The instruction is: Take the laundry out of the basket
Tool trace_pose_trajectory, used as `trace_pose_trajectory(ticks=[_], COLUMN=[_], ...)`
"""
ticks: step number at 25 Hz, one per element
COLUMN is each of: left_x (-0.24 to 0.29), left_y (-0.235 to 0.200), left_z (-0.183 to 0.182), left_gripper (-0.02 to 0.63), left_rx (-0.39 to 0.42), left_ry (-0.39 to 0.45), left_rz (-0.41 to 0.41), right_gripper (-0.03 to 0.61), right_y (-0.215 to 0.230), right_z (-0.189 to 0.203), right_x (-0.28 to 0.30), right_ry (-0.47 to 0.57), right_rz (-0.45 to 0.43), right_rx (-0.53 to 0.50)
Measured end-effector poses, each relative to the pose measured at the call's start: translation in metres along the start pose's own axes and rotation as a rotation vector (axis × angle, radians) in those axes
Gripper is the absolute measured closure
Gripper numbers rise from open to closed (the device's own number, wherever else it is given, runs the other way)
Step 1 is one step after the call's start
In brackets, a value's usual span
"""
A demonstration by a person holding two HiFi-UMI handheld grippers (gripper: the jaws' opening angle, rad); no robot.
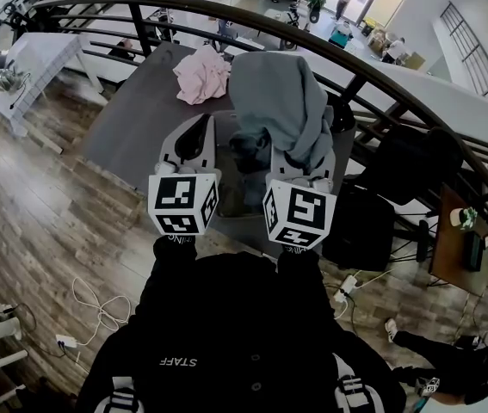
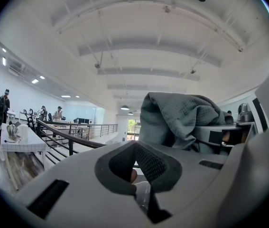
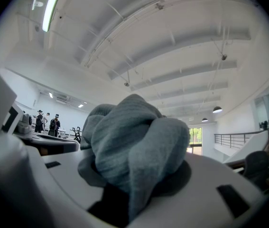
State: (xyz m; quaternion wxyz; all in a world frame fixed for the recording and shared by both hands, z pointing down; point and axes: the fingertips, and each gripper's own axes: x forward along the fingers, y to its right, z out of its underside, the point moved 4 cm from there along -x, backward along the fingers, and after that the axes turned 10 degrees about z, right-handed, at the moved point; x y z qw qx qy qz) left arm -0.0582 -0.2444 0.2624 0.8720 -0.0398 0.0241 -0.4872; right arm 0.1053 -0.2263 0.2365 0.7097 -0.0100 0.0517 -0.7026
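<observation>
1. While your right gripper (image 1: pixel 299 163) is raised over the near edge of the table (image 1: pixel 132 123), its jaws are clamped partway closed on a thick fold of the grey garment (image 1: pixel 278 101). The bunched cloth fills the gap between them in the right gripper view.
2. Your left gripper (image 2: pixel 134 148) is up beside it, also over the table's near edge. Its jaws meet at the tips and hold nothing.
3. One piece looks done: the pink garment (image 1: pixel 202 74) lies crumpled toward the far side of the table, well apart from both grippers.
4. The grey garment is the piece in hand. It drapes up and over your right gripper and has not yet been set down on the table.
5. More work is left. Some dark laundry (image 1: pixel 248 151) shows low between the two grippers at the table's near edge, probably inside the basket (image 1: pixel 242 200).
6. The basket itself is hard to make out. Both grippers and the hanging grey cloth cover most of it, so you cannot count the pieces that remain or see its rim.
7. Neither gripper view helps with this, as both point upward at the ceiling. The grey garment's lower hem is also hidden, so you cannot tell whether it has fully cleared the basket.
</observation>
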Motion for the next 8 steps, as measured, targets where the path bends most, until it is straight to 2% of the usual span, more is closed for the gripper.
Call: trace_pose_trajectory(ticks=[8], left_x=[0.0008], left_y=[-0.0001], left_z=[0.0034], left_gripper=[0.612], left_rx=[-0.011], left_ry=[0.0], left_rz=[-0.007], right_gripper=[0.382], right_y=[0.0024], right_z=[-0.0004], right_x=[-0.0012], right_ry=[0.007], right_rz=[-0.001], right_rx=[0.001])
